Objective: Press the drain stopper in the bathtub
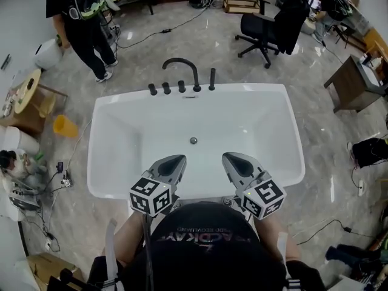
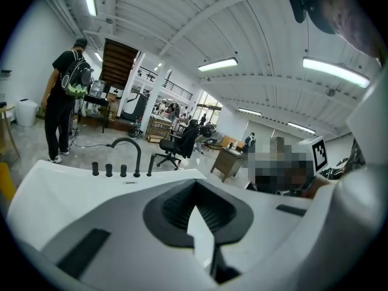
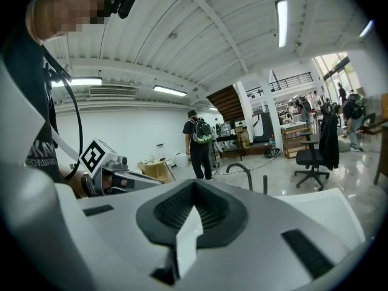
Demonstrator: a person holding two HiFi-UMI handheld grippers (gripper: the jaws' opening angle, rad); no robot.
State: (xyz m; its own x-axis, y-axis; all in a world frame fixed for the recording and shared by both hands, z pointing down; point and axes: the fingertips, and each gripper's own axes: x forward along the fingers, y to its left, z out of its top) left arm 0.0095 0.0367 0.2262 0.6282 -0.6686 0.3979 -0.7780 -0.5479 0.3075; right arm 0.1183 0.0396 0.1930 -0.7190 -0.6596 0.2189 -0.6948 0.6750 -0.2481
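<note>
The left gripper (image 1: 174,162) has a matte grey shell and black ribbed pads. It hovers over the near rim at 7 o'clock of the glossy white, rounded-rectangular bathtub (image 1: 291,126), jaws pressed together on nothing. The drain stopper (image 1: 193,140), a small round grey metallic disc, sits mid-floor of the tub, at 12 o'clock from both grippers and apart from them. The right gripper (image 1: 231,159), at 5 o'clock, is likewise closed and empty. Only the head view shows the stopper. The gripper views look level across the rim to the black arched faucet (image 2: 127,147).

drain stopper (image 1: 193,140) lies mid-bathtub (image 1: 127,132), faucet (image 1: 196,77) behind on the rim.
</note>
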